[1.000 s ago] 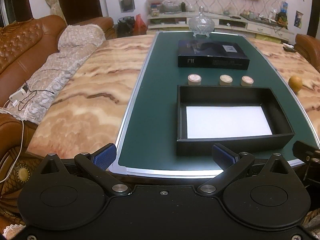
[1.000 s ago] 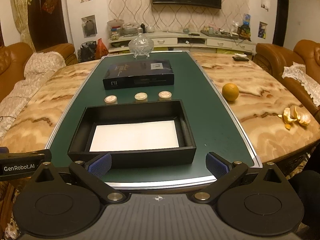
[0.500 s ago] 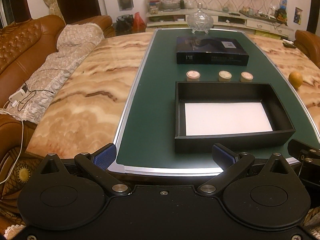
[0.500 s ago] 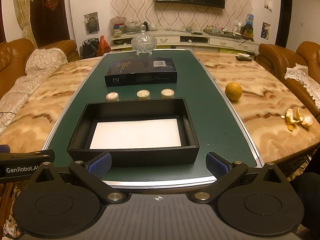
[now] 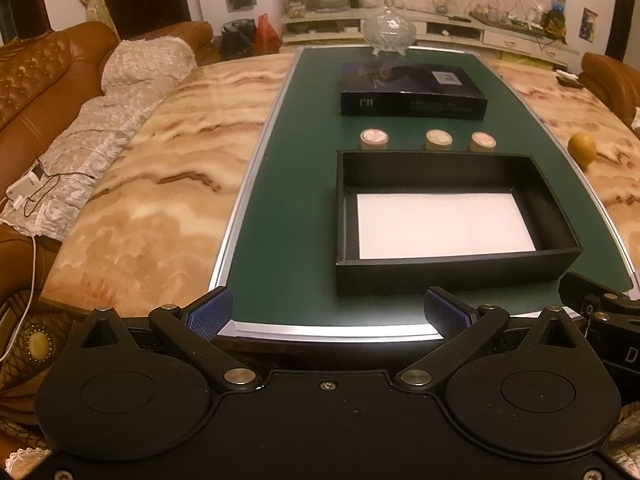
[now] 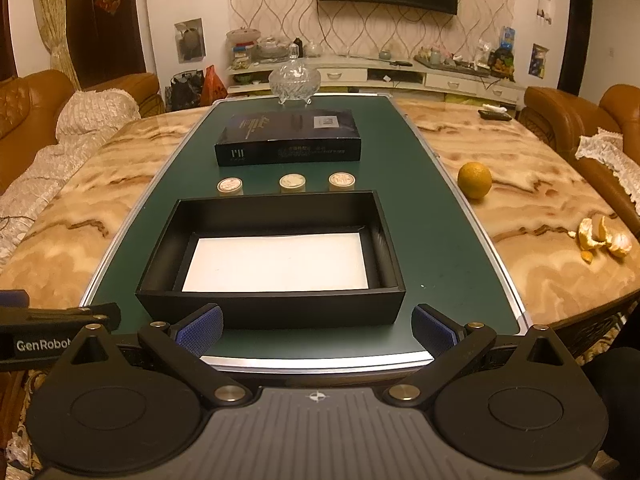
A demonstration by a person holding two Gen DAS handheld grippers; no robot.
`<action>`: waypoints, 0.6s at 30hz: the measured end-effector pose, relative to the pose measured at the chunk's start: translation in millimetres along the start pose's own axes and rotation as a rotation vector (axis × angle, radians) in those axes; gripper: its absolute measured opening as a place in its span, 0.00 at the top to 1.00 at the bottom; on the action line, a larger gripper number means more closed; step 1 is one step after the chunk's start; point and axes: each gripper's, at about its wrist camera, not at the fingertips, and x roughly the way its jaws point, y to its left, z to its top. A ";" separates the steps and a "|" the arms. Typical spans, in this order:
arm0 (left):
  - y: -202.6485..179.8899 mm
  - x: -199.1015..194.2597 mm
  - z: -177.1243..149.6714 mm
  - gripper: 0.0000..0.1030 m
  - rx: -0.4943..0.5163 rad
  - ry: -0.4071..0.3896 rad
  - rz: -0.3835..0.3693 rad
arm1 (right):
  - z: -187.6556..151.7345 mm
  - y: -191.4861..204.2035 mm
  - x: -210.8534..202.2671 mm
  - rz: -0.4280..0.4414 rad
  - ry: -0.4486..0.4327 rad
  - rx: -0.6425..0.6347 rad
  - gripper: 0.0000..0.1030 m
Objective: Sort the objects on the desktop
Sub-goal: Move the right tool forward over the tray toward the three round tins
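Note:
An open black box (image 5: 456, 272) with a white bottom (image 6: 276, 262) sits on the green mat (image 5: 288, 216). Three small round tins stand in a row behind it: left (image 5: 374, 139), middle (image 5: 439, 139), right (image 5: 483, 141); they also show in the right wrist view, left (image 6: 230, 186), middle (image 6: 292, 183), right (image 6: 342, 181). A dark closed box (image 5: 412, 92) lies farther back (image 6: 288, 138). My left gripper (image 5: 327, 314) is open and empty at the mat's near edge. My right gripper (image 6: 318, 326) is open and empty, just before the black box.
A glass lidded bowl (image 6: 294, 80) stands at the mat's far end. An orange (image 6: 474, 180) and orange peel (image 6: 602, 236) lie on the marble table (image 6: 540, 200) at the right. Leather sofas flank the table; a cushion (image 5: 132, 80) lies at the left.
Both grippers have moved slightly, tilting the views; the table objects sit a little lower in both views. Nothing on the table has moved. Both grippers stay open.

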 end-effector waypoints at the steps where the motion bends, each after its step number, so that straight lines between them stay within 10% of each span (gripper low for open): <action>1: -0.3 0.3 -0.3 0.00 -0.002 0.004 -0.007 | -0.2 0.0 0.4 0.003 0.004 -0.001 0.00; 18: -2.6 3.7 1.4 0.00 -0.009 0.017 -0.025 | 2.1 0.1 8.5 -0.009 0.031 -0.006 0.00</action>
